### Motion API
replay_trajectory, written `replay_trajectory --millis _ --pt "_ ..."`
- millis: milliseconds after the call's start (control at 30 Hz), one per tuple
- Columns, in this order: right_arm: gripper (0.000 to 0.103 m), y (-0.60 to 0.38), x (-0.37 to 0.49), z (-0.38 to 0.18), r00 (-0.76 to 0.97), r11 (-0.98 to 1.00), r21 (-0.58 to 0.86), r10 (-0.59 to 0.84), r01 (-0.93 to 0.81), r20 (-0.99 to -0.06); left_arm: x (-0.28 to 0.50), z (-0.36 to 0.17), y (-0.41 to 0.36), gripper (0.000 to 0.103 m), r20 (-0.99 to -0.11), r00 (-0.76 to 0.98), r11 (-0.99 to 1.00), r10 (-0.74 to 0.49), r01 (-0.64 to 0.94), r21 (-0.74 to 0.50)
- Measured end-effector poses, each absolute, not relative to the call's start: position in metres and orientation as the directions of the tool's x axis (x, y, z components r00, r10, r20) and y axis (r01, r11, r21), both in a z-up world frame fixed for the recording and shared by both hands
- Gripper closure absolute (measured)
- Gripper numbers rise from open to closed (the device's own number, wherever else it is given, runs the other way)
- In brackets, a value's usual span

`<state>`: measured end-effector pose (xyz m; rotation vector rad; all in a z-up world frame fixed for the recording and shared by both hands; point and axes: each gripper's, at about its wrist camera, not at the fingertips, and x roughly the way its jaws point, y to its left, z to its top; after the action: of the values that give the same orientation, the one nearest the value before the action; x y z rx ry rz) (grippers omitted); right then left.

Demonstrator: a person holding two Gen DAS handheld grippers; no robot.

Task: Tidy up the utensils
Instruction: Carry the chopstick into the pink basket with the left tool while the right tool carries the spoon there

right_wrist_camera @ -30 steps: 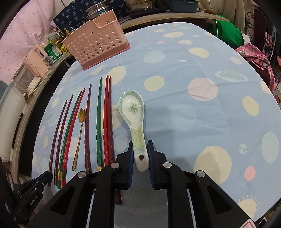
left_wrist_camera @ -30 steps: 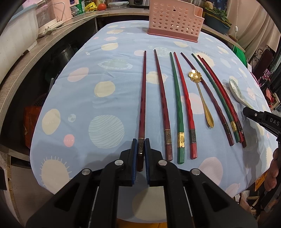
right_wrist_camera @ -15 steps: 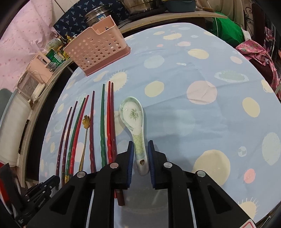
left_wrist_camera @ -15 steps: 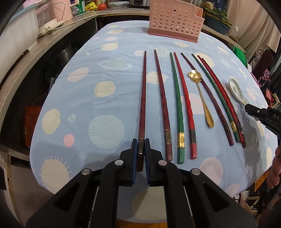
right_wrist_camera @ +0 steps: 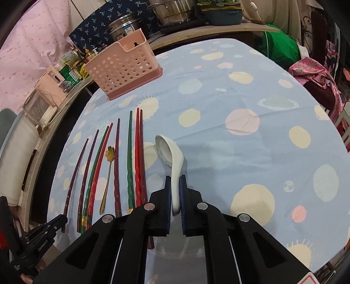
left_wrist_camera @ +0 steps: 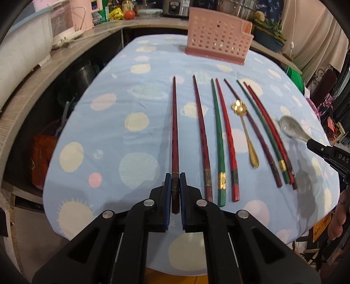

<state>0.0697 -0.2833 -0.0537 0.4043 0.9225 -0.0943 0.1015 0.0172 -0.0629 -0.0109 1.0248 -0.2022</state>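
— What have your tongs got?

— My left tongs [left_wrist_camera: 174, 183] pinch the dark red chopstick [left_wrist_camera: 174, 135] lying on the table [left_wrist_camera: 135, 139]. My right tongs [right_wrist_camera: 175, 187] have just closed on the white ceramic spoon [right_wrist_camera: 172, 157], bowl tilted, beside the row of chopsticks [right_wrist_camera: 122, 166].

— And the pink basket [left_wrist_camera: 217, 47]?

— At the table's far end.

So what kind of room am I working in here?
Most likely a home kitchen or dining corner: steel pots crowd the wooden counter, and a pink utensil caddy stands on a table under a blue dotted tablecloth with chopsticks laid out.
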Motion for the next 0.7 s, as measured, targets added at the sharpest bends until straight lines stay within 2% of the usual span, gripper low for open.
replay_trajectory --millis 367,700 --pt "0.098 -0.290 0.074 0.000 0.689 0.951 0.207 -0.008 0.229 -0.725 0.134 0.023 0.034 0.096 -0.713 0.677 0.984 -0.179 0.133 -0.121" --pt "0.098 -0.304 0.138 0.050 0.778 0.953 0.252 0.028 0.169 -0.627 0.207 0.120 0.026 0.096 -0.550 0.811 0.980 -0.199 0.149 -0.135"
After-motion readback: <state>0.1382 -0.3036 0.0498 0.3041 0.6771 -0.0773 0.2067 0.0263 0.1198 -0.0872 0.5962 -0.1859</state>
